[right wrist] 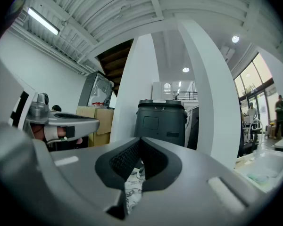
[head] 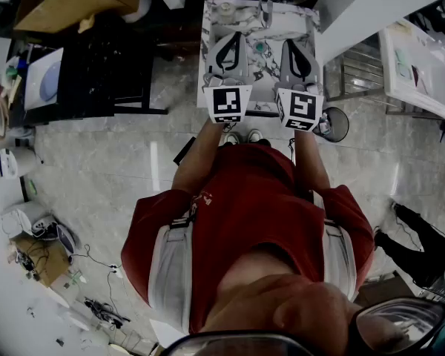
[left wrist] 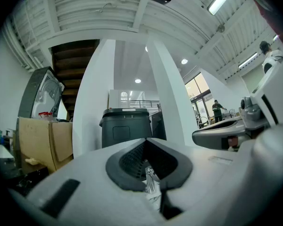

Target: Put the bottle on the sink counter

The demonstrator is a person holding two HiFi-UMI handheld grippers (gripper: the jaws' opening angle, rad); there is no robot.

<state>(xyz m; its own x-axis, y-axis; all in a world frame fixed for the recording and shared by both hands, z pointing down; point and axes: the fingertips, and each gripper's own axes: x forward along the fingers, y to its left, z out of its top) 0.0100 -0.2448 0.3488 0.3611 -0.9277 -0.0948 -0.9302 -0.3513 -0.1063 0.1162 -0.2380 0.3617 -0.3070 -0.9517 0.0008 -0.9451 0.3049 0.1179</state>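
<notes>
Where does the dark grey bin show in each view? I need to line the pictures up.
Head view: not in it, as far as can be seen.
Left gripper view: the bin stands just left of centre, between two white pillars.
Right gripper view: the bin stands just right of centre.
Shared landmark: the white pillar immediately right of the bin in both gripper views.

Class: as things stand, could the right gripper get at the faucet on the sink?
Probably yes: the right gripper, shut and empty, is held over the sink, and nothing stands between it and the faucet.
</notes>
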